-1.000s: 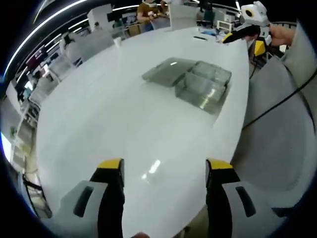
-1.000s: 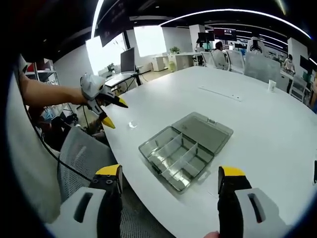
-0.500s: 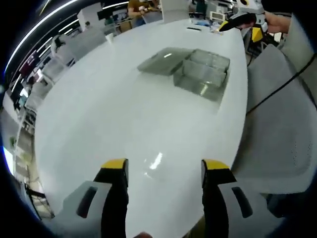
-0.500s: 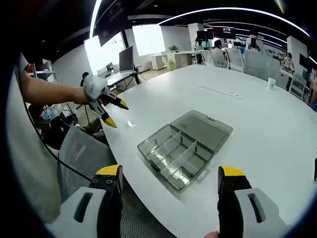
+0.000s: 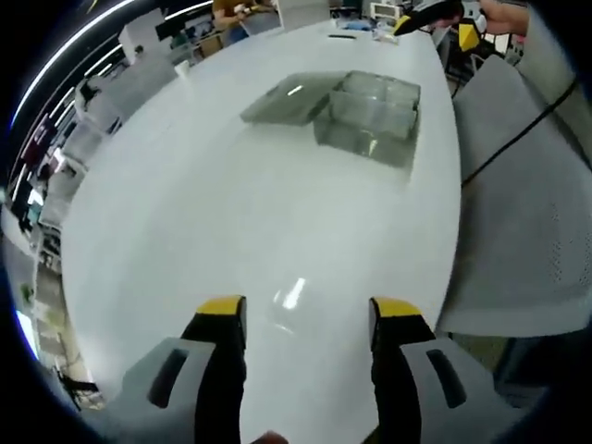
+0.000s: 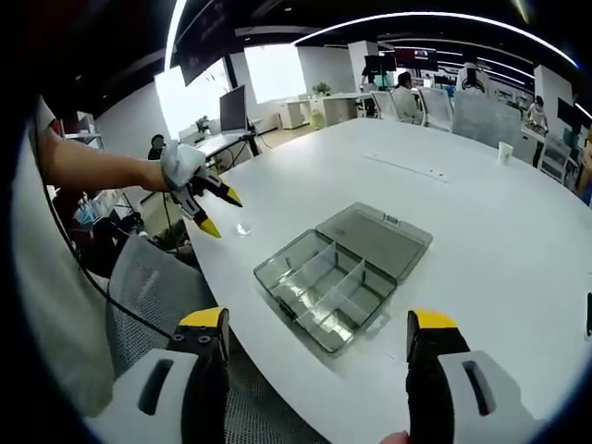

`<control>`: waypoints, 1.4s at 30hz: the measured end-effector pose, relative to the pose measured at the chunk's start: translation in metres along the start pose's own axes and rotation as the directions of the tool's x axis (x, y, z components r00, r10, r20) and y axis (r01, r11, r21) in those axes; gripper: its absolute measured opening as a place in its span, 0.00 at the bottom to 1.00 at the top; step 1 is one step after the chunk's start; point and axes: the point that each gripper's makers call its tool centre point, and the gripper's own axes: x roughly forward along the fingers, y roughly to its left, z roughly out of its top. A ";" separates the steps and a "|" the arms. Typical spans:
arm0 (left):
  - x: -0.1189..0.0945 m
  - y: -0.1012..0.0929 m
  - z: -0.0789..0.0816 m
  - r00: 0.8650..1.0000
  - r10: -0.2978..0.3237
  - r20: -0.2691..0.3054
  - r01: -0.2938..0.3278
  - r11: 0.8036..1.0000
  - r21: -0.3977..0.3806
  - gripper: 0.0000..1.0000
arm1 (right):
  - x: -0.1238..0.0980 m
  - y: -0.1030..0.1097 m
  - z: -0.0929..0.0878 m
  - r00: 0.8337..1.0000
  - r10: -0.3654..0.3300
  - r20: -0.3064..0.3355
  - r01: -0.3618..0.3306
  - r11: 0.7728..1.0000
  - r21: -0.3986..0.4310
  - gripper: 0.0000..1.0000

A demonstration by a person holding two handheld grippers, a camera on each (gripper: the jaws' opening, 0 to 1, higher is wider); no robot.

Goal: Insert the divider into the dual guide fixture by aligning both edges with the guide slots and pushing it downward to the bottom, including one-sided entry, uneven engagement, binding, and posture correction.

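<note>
Open-plan office: long white meeting table [image 6: 518, 231], mesh chairs [image 6: 481, 120], desk monitor [image 6: 233, 109], ceiling strip lights [image 6: 416, 18].

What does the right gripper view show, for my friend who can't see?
A clear plastic compartment box lies open on a white table, its lid flat beside it. The right gripper is open in front; the left gripper hangs open over the table's edge.
</note>
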 end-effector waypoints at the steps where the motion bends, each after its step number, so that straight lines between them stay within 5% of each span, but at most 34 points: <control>1: 0.000 0.000 0.000 1.000 -0.002 -0.003 0.002 1.000 0.005 0.50 | 0.000 0.000 0.000 1.000 0.000 0.000 0.000 1.000 0.001 0.77; 42: 0.022 0.001 -0.010 0.987 -0.100 -0.124 0.120 0.979 0.165 0.37 | -0.001 -0.002 -0.005 1.000 -0.010 -0.014 0.010 1.000 0.012 0.77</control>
